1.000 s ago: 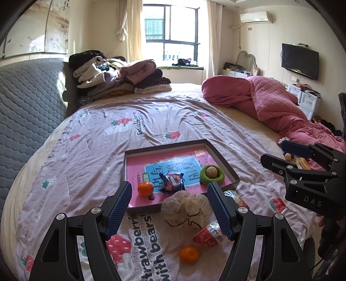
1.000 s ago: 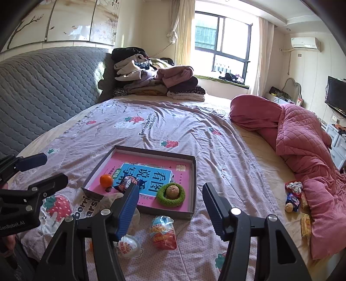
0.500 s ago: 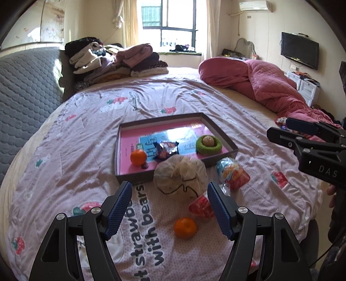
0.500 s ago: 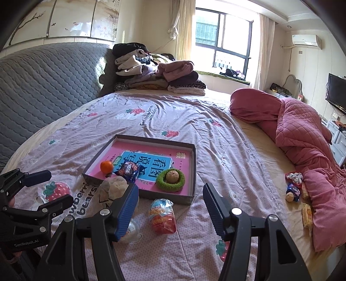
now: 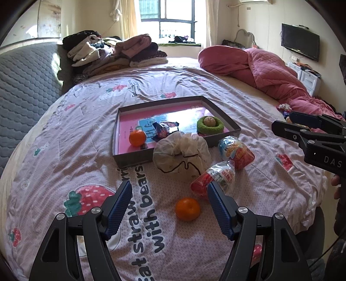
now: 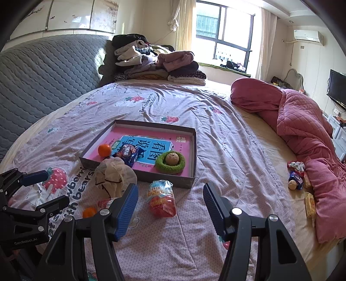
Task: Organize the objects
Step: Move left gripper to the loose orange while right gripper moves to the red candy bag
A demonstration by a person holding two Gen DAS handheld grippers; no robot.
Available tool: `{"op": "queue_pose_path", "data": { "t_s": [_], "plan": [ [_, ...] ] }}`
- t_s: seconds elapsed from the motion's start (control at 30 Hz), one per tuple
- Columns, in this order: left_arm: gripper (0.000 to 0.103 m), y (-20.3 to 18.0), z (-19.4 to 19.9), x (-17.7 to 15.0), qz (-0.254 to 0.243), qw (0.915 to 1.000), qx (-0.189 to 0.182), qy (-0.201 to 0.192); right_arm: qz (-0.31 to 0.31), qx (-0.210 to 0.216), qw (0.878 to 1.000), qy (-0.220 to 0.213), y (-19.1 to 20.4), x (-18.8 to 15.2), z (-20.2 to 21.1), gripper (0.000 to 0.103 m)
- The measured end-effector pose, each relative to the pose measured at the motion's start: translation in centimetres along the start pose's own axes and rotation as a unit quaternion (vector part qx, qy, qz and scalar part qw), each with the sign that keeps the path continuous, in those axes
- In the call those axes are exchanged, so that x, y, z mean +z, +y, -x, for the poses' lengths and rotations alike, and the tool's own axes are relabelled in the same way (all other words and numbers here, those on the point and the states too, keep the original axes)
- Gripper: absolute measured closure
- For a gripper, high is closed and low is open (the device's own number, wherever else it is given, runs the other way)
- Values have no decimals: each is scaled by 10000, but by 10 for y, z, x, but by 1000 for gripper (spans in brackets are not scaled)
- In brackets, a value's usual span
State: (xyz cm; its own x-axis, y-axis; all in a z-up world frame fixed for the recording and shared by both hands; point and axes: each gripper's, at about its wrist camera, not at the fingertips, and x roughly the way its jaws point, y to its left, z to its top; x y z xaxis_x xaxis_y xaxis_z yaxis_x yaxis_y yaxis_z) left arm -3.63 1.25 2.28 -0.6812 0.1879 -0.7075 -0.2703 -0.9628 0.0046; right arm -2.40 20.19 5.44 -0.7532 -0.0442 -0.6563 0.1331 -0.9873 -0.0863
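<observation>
Orange [image 5: 187, 208] lies between open left jaws, nearer the right one.

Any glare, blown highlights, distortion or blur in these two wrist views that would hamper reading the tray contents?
Left wrist view: window blown out; glare patch on the tray floor washes out part of its print; fisheye bends the bed edges; items sharp. Right wrist view: window overexposed, but the tray print reads clearly; dark vignette corners; no motion blur.

Bare bedspread [image 5: 75, 138] lies left of the tray [image 5: 132, 156]; the mesh bag [image 5: 181, 155] crowds its near wall, probably touching.
</observation>
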Motion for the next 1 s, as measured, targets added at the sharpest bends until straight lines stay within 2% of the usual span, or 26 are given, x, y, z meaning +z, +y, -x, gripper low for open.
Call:
{"op": "queue_pose_path", "data": {
  "t_s": [0.4, 1.0],
  "plan": [
    [29, -8, -3, -7, -108, 9999, -50, 24, 16, 22, 9999, 117, 1, -11, -4, 41],
    [29, -12, -28, -18, -204, 9990, -106, 384, -36, 57, 9992, 393, -1, -27, -30, 40]
  ]
}}
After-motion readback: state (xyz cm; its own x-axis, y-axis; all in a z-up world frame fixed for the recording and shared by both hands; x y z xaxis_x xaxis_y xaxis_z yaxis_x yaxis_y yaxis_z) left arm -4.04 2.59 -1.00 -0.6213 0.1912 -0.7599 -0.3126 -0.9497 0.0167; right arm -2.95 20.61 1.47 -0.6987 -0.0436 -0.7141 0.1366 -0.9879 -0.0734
